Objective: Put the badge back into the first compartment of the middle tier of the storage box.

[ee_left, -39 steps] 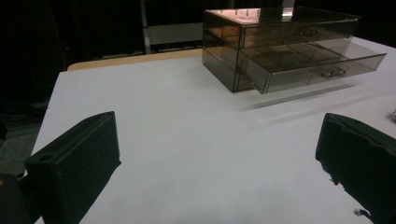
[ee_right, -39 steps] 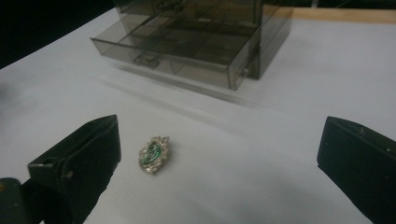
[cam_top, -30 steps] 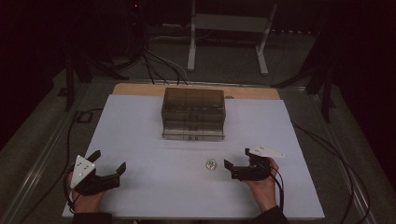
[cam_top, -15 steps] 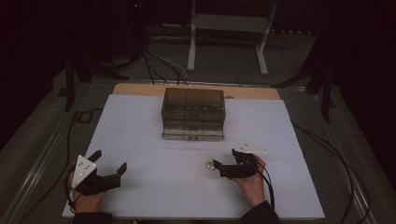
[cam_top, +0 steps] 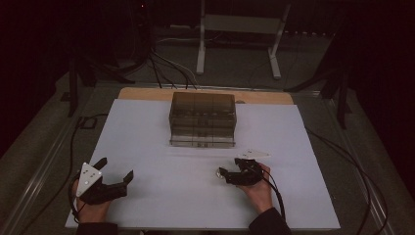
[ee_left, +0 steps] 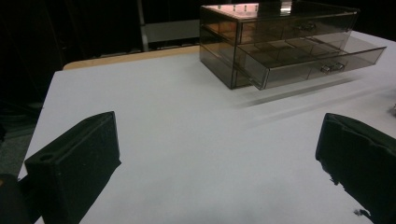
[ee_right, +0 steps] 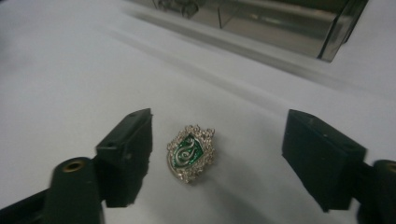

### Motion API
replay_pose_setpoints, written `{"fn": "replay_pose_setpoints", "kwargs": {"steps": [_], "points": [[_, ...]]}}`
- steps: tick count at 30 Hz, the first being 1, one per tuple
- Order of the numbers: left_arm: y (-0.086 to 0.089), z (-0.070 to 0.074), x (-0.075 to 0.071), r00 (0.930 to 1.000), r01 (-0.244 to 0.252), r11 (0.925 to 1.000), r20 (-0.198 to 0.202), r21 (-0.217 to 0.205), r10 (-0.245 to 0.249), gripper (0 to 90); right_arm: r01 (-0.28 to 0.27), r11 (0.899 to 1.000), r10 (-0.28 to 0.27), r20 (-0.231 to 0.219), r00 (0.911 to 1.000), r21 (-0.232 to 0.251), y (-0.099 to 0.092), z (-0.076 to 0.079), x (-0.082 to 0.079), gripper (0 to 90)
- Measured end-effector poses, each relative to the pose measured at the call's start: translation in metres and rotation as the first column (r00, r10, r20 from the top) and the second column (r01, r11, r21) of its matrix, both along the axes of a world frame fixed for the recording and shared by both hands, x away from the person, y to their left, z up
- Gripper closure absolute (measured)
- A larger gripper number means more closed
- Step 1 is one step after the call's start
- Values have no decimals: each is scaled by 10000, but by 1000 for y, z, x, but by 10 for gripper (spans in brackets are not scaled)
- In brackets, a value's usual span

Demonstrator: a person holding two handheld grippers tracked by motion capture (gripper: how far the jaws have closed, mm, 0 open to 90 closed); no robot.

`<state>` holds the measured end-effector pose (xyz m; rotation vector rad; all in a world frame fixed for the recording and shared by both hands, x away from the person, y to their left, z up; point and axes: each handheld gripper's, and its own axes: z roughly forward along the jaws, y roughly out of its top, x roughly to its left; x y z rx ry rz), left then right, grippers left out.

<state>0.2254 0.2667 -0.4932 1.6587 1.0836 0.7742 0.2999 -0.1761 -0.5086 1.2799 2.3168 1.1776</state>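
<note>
My right tool (ee_right: 217, 154) is wide open and low over the desk (cam_top: 147, 132), with one jaw on each side of the pin (ee_right: 190, 151). I hold it like this, I think, so that closing the jaws will catch the pin between them. The pin lies flat on the white surface, close to one jaw and farther from the other, and neither jaw touches it yet. It is a small silver badge with a green middle.

My left tool (ee_left: 219, 163) is also wide open and holds nothing. It rests near the front left edge of the desk, well apart from the pin, probably only waiting.

Beyond both tools, in the middle of the desk, stands the clear box (cam_top: 203, 120) with drawers. In the left gripper view one lower drawer (ee_left: 317, 60) is pulled out a little, perhaps to receive the pin, but this is only my guess.

In the high view the pin is hard to find, because my right tool is over it. The room is dark, so I cannot tell what is inside the drawers.
</note>
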Motion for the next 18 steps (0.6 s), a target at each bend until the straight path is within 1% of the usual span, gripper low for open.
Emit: {"fn": "replay_pose_setpoints", "kwargs": {"steps": [1,2,5,6,7,8,9,11,12,13,15,17,18], "points": [[0,0,0,10000,5,10000,-15,17,-5,5,-177,9997,172,-279,9995,-153,3,-4,2,378],[0,0,0,10000,5,10000,-12,19,-5,5,-247,9995,240,-382,9990,-181,4,-6,2,421],[0,0,0,10000,-1,10000,-2,18,1,5,-442,9990,434,-730,9964,-86,6,-11,4,522],[0,0,0,10000,-1,10000,-2,18,1,5,-442,9990,434,-730,9964,-86,6,-11,4,522],[0,0,0,10000,-1,10000,2,15,1,5,-591,9982,586,-911,9941,-28,7,-13,5,589],[0,0,0,10000,-3,10000,-4,22,3,5,-641,9979,637,-975,9932,-5,7,-13,5,611],[0,0,0,10000,-5,10000,-6,20,5,5,-715,9974,716,-1023,9922,47,8,-14,5,652],[0,0,0,10000,-5,10000,-8,25,5,5,-756,9971,755,-1005,9921,28,8,-14,4,665],[0,0,0,10000,-4,10000,-8,43,4,5,-752,9972,754,-987,9923,52,8,-14,4,693],[0,0,0,10000,0,10000,-12,37,0,5,-789,9966,807,-883,9928,231,7,-11,4,743],[-1,0,0,10000,8,10000,-21,46,-8,5,-884,9955,908,-775,9928,346,6,-8,2,784],[-1,0,0,10000,10,10000,-21,73,-9,5,-999,9946,1016,-653,9927,283,7,-5,-2,824],[-1,0,0,10000,10,10000,-21,73,-9,5,-999,9946,1016,-653,9927,283,7,-5,-2,824]]}}
